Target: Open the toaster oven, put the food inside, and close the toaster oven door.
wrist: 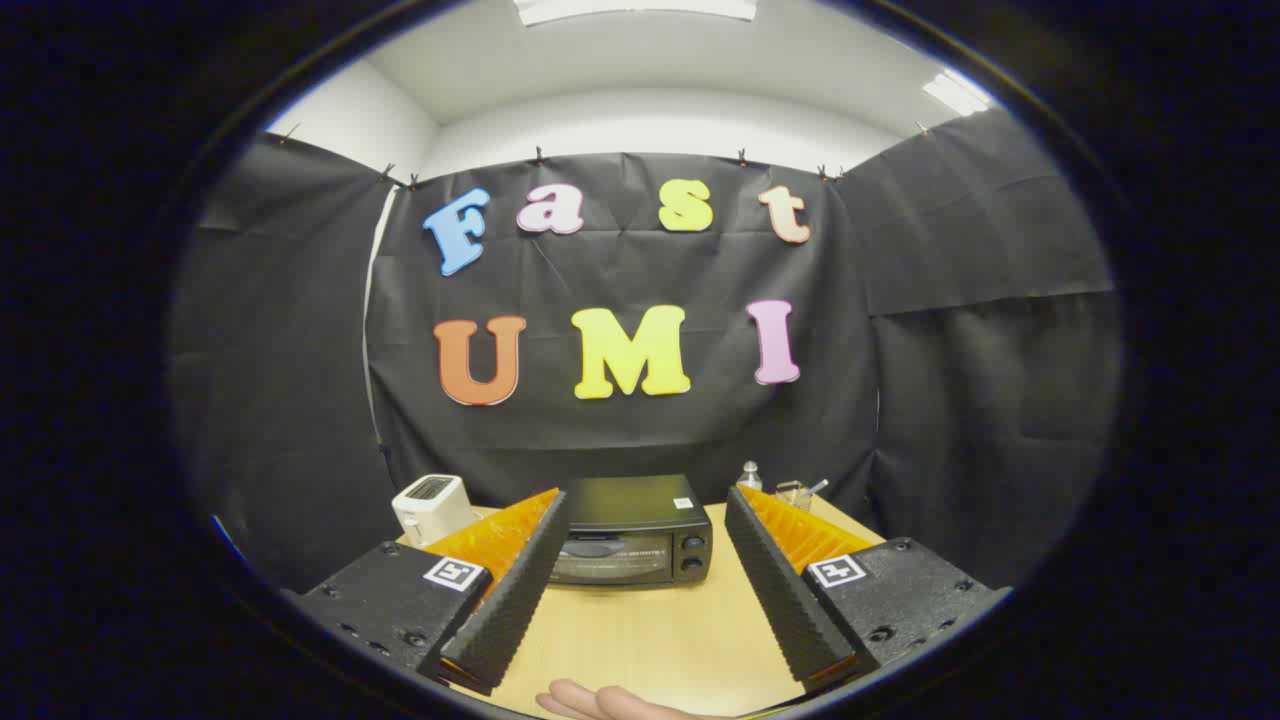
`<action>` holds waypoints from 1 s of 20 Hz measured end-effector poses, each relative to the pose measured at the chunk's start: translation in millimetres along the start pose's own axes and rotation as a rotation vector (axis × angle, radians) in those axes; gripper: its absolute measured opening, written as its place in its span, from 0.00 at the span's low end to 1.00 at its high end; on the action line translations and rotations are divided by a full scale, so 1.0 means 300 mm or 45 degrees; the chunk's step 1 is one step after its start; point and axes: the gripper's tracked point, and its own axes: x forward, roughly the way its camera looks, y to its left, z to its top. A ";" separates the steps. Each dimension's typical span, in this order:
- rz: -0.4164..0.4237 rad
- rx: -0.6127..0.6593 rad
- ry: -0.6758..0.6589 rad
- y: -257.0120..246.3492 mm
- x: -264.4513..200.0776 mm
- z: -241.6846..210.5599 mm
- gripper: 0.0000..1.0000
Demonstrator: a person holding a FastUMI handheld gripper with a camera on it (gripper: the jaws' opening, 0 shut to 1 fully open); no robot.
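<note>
a person's hand lies nearest the cam, palm side up by the look of it, fingers resting on the desk just below and between the two fingers of the hand-held gripper. the gripper's fingers are spread wide apart w/ nothing between them but bare desk and, further off, the oven; they grip nothing. each finger has a black ribbed pad on its inner face, orange body behind it, and a black base block w/ a small square b/w marker on top. the desk is light wood. the toaster oven sits beyond the fingertips, roughly centred in the gap btwn them, toward the far side of the desk and close to the black cloth wall. it's black, door shut, dark glass front w/ a handle along the top of the door, two round knobs stacked on its right side, small white sticker on the top panel. left of the oven, beyond the left finger, stands a white slot toaster near the desk's far left corner. right of the oven, beyond the right finger, a small clear bottle w/ a pale cap, and just beside it a clear glass w/ something thin sticking out of it; too small to tell what. can't make out any food on the desk from this angle.
</note>
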 end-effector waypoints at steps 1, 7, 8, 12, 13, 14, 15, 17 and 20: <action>0.007 -0.004 -0.010 0.010 -0.010 0.002 1.00; 0.047 -0.033 -0.014 0.066 -0.055 -0.012 1.00; 0.052 -0.038 -0.013 0.072 -0.058 -0.018 1.00; 0.057 -0.054 0.021 0.094 -0.039 -0.048 1.00; 0.053 -0.055 0.030 0.094 -0.029 -0.056 1.00; 0.048 -0.054 0.040 0.093 -0.023 -0.063 1.00; 0.046 -0.053 0.046 0.095 -0.013 -0.072 1.00; 0.033 -0.060 0.059 0.093 0.012 -0.090 1.00; 0.012 -0.065 0.072 0.090 0.078 -0.116 1.00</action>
